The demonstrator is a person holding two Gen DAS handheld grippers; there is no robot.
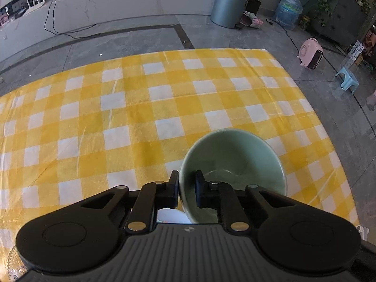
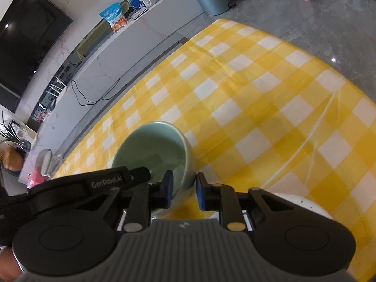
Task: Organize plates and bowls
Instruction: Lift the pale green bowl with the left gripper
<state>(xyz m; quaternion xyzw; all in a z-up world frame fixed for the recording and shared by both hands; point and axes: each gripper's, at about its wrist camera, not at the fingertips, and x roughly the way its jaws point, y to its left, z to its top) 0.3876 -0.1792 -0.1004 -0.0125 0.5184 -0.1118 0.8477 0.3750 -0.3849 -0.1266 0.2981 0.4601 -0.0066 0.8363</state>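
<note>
Both claws are on the same pale green ceramic bowl, one at each side of the rim.

Left claw: clenched on the bowl's near-left wall, one pad outside and one inside. The wall fills the gap between the pads with no daylight either side. A rim pinch makes sense here, since the bowl is too wide to span whole.

Right claw: also straddling the wall of the green bowl, at its right edge, blue-faced pads on either side. The jaws stand narrow and the wall sits between them, so I read this as a grasp, though contact at the outer pad looks slight.

The left claw's black arm crosses into the right wrist view at the bowl's left rim, which confirms a two-handed hold on opposite sides. Judgement: the paired grip is meant to keep the bowl level and stop it swinging about a single pinch point.

Bowl location: near edge of the counter, which is covered with a yellow and white checked cloth. It looks upright and empty. Whether it rests on the cloth or is just clear of it, I cannot tell.

A white speckled dish lies just beside the right claw, partly hidden. It is likely another item to sort or stack.

Risk: glazed rim, thin pinch; slip possible if either hand tilts.
</note>
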